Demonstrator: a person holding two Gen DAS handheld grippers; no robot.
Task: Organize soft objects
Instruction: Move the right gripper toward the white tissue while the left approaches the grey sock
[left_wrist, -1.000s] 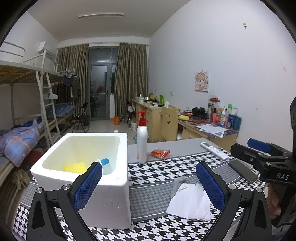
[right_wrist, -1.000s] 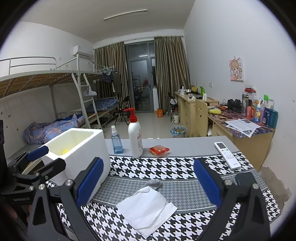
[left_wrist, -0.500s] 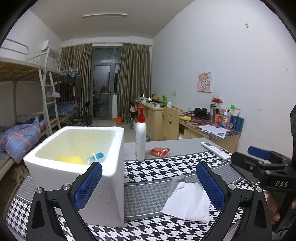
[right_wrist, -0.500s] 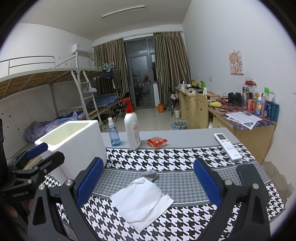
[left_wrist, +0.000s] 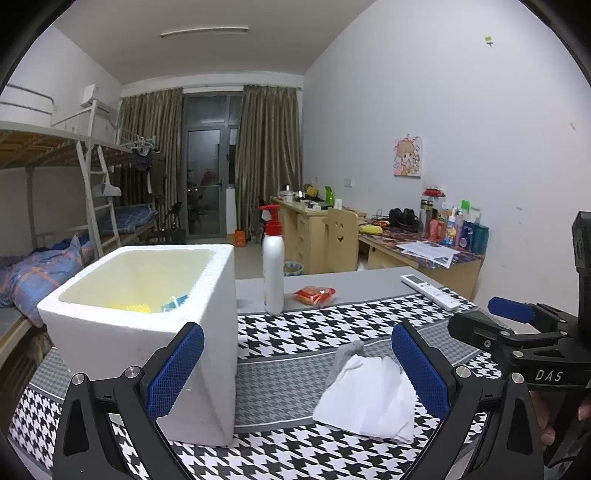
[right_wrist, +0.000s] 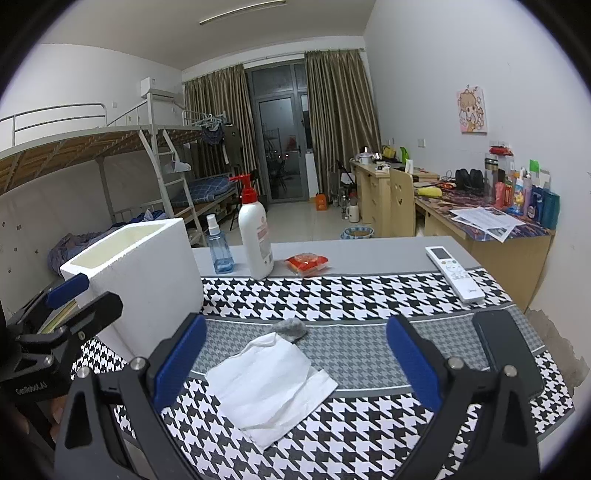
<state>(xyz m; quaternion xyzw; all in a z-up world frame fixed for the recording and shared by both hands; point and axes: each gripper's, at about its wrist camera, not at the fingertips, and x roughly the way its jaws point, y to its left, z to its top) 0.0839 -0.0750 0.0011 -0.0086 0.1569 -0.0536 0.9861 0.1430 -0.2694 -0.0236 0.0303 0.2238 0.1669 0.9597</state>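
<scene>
A white cloth lies flat on the houndstooth mat, with a small grey soft lump at its far corner; the same cloth and grey lump appear in the left wrist view. A white foam box stands at the left with a yellow item and a blue item inside. My left gripper is open, hovering in front of the box. My right gripper is open above the cloth's near side, holding nothing.
A white pump bottle, a blue spray bottle and a red packet stand at the table's far side. A white remote and a dark phone lie at the right. Bunk beds and desks fill the room behind.
Both grippers have dropped lower and drawn back a little toward the near edge; the box now looms larger in the left view. Both stay open. The cloth has not moved.
</scene>
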